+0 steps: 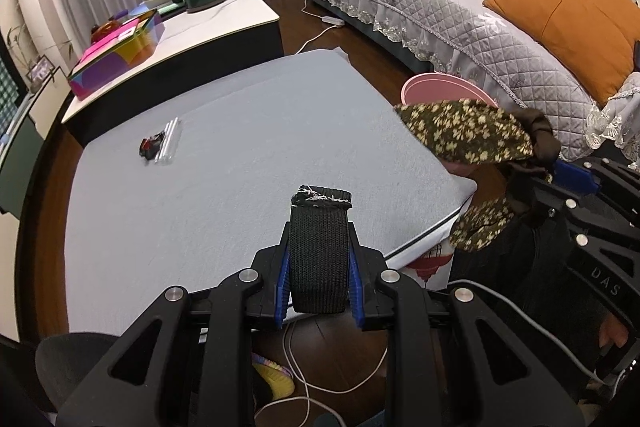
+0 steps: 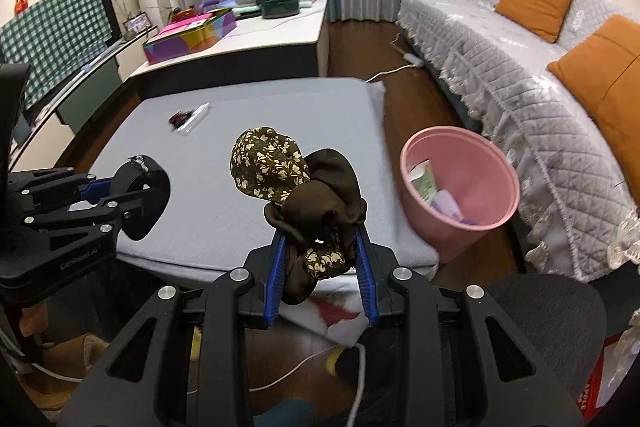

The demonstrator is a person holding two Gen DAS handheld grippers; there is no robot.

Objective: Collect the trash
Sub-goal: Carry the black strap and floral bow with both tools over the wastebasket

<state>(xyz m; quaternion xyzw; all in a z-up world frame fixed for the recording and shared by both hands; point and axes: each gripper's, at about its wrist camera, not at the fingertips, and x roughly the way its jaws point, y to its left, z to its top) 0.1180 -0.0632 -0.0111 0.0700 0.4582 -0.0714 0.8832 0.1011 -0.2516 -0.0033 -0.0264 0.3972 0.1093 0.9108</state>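
Carrying is the step in hand: both claws are loaded and neither load has reached the bin yet. The left claw [image 1: 319, 281] is clenched on a loop of black webbing strap [image 1: 319, 251], frayed at its far end, held above the near edge of the grey worktop [image 1: 240, 187]. The right claw [image 2: 320, 275] is clenched on a bunched brown and flowered cloth [image 2: 296, 187], whose flowered end stands up over the worktop's near right part while the brown folds are pinched between the blue pads [image 2: 276, 275].

The pink bin [image 2: 460, 183] stands on the floor just beside the worktop's right edge, between it and the grey sofa [image 2: 520, 67]. Some paper scraps already lie inside it. Judging by that, the task is partly done.

Two small pieces remain on the far left of the worktop, touching each other: a clear plastic wrapper [image 1: 169, 141] and a small dark red-and-black scrap [image 1: 151, 147].

Next, I would expect the right claw to swing rightward until the cloth hangs wholly over the bin's mouth, then release. The cloth is floppy and wide, so a trailing fold may catch on the rim or drape outside. The strap should follow, which calls for the left claw to cross the whole near edge of the worktop without colliding with the right one.
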